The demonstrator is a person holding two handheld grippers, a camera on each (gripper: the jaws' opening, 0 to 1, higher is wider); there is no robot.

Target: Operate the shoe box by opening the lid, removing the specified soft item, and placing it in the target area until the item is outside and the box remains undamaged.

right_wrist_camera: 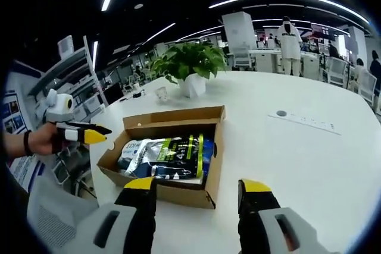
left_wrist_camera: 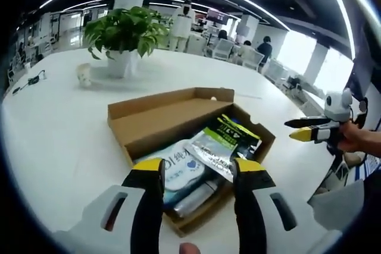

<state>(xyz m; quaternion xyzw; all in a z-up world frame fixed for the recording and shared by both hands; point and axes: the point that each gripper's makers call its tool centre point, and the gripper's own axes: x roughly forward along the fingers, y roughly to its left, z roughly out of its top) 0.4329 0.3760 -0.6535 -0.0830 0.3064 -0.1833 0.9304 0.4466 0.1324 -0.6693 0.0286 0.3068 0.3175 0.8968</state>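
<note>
The box (left_wrist_camera: 178, 129) sits open on the white counter (left_wrist_camera: 53, 123), its lid (left_wrist_camera: 158, 117) folded back and lying partly across the near compartment. Inside the box lie a silver-and-green pouch (left_wrist_camera: 223, 147), a white-and-blue wipes pack (left_wrist_camera: 178, 168) beside it, and a grey tube (left_wrist_camera: 196, 197) at the box's front wall. Which of these is the soft item is not clear; the pouch lies on top and looks the easiest to reach.

The main risk, as I judge it, is a jaw catching the thin cardboard wall on the way in and creasing or tearing it, since the contents are packed close to the box's sides. A shallow pinch on the slick pouch could also slip, or drag the wipes pack out with it. The light box may slide on the counter if nothing steadies it.

The left gripper (left_wrist_camera: 199, 173) hovers over the box's front edge, jaws spread wide, holding nothing. The right gripper (right_wrist_camera: 199, 191) is just in front of the box, jaws likewise spread and empty.

A potted plant (left_wrist_camera: 125, 34) stands on the counter beyond the box.
</note>
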